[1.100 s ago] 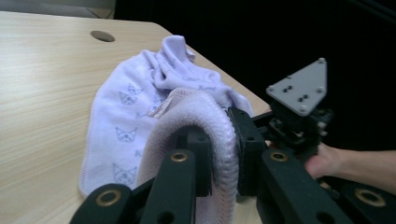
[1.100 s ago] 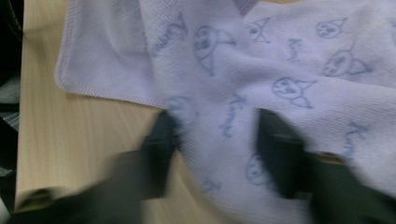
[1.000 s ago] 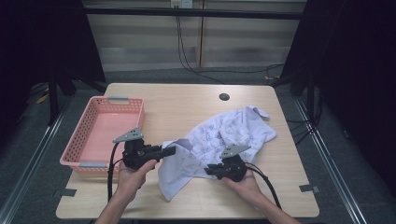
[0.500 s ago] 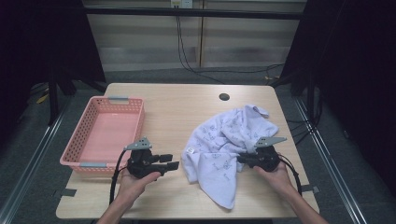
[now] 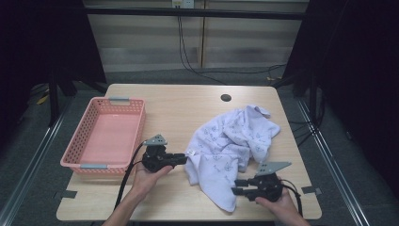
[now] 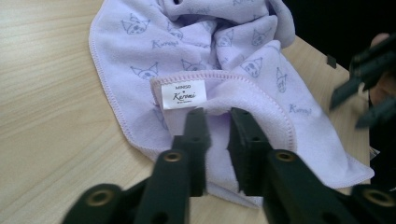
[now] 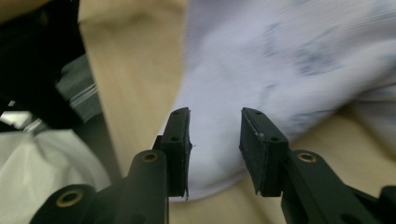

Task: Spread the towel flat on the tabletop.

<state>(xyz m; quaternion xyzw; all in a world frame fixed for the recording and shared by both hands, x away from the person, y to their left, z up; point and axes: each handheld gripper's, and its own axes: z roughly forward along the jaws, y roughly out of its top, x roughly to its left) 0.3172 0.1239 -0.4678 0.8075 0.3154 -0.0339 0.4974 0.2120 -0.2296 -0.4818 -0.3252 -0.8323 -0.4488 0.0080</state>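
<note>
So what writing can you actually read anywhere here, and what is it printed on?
"MINISO": top line of the small white label sewn to the hem of the lilac towel.
"Kuromi": script line on that label, beneath it.
A third tiny line at the bottom of the label is too small to read.
"Kuromi": printed repeatedly in script across the towel, beside little cartoon faces.
In the high view the towel's print is too small to read.

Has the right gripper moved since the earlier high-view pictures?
Yes. The right gripper has swung from mid-table out toward the right edge, then back near the table's front edge, jaws opening at the lilac printed towel's near corner.
</note>
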